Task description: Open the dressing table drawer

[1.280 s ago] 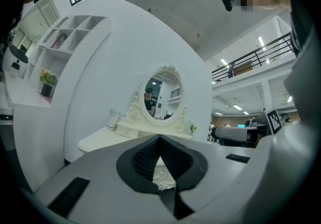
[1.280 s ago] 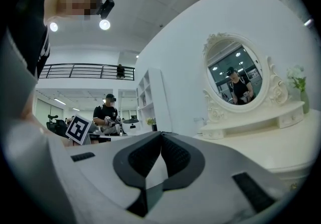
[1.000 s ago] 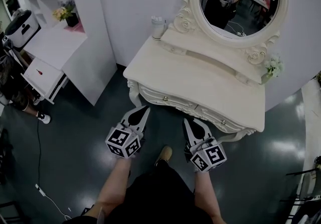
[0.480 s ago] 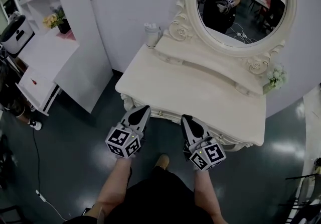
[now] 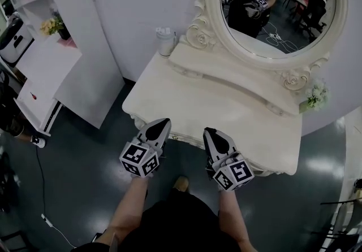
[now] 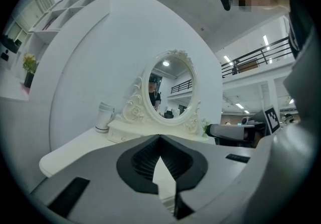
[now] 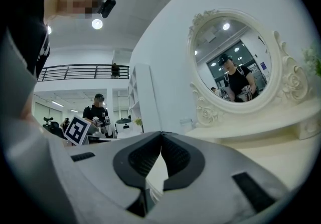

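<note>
L tool [image 5: 163, 123], R tool [image 5: 208, 131] shut, maybe over dresser [image 5: 218, 108].

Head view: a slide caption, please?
Left claw and right claw, both shut, at the front edge of a dressing table with oval mirror.

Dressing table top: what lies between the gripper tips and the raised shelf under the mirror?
Nothing: the head view shows bare dressing table top from left gripper and right gripper to the raised shelf.
</note>
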`<state>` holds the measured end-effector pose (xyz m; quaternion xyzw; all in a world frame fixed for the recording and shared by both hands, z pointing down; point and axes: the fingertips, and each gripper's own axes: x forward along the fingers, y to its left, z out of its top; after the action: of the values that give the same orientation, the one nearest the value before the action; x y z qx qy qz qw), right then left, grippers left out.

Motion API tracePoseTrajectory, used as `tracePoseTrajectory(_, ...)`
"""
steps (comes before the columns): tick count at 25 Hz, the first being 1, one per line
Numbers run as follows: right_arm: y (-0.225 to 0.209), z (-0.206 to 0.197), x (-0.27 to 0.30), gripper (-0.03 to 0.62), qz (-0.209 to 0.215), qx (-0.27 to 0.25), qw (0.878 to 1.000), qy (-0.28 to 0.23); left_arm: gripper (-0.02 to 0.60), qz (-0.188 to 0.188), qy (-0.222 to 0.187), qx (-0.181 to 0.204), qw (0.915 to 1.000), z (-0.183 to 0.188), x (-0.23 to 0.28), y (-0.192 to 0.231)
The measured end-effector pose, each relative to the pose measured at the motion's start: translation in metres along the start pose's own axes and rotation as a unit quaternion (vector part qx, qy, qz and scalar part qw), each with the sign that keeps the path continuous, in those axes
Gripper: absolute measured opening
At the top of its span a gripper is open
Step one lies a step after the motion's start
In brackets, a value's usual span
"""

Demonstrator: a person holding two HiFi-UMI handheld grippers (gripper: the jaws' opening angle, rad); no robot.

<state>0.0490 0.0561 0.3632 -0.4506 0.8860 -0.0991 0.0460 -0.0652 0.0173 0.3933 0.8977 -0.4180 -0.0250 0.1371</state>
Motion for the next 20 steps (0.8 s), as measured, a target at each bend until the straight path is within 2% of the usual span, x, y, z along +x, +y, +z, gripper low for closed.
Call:
tracePoseTrajectory(12,-0.049,-0.002,0.030,0.006,0.002,-0.016,1.000,0.014,0.011,0.005,0.004,0.000,1.0000,0.000,0.052,0.014)
tracePoseTrajectory(20,-0.055,-0.004,0.049,0.006,0.033,0.016,0.999,0.013,0.011,-0.001,0.021,-0.001,0.9998,-0.005,0.074,0.021)
